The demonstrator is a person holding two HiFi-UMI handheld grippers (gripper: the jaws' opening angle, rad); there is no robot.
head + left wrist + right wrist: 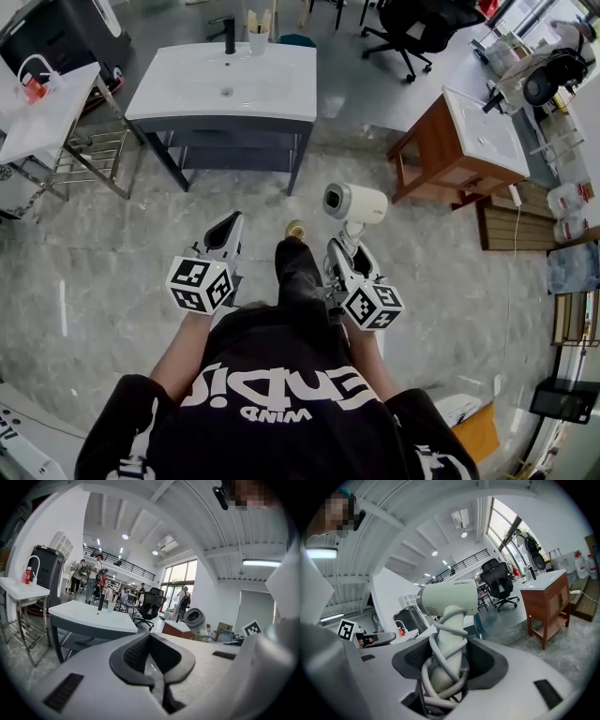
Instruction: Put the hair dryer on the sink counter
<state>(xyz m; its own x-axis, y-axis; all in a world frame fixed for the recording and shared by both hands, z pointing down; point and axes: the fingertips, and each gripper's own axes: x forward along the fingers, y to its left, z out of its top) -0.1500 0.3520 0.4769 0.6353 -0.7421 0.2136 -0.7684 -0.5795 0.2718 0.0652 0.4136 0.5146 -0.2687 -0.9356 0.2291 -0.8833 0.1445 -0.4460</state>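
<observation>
A white hair dryer (pixel 354 202) stands upright in my right gripper (pixel 345 246), which is shut on its handle. In the right gripper view the grey cord is wound round the hair dryer (pixel 450 599) handle between the jaws of the right gripper (pixel 449 645). My left gripper (pixel 227 228) is held level beside it, shut and with nothing in it; its pads meet at the tips of the left gripper (pixel 150 636). The sink counter (pixel 187 94), white-topped on a dark frame, stands ahead across the floor with a black faucet (pixel 229 36). The left gripper view shows the counter (pixel 89 617) and the hair dryer (pixel 194 617).
A wooden cabinet (pixel 441 155) with a white top stands to the right of the counter. A metal-framed table (pixel 52 117) stands at the left and a black office chair (pixel 412 28) behind. A cup (pixel 258 39) sits by the faucet. The person's leg (pixel 298 267) is between the grippers.
</observation>
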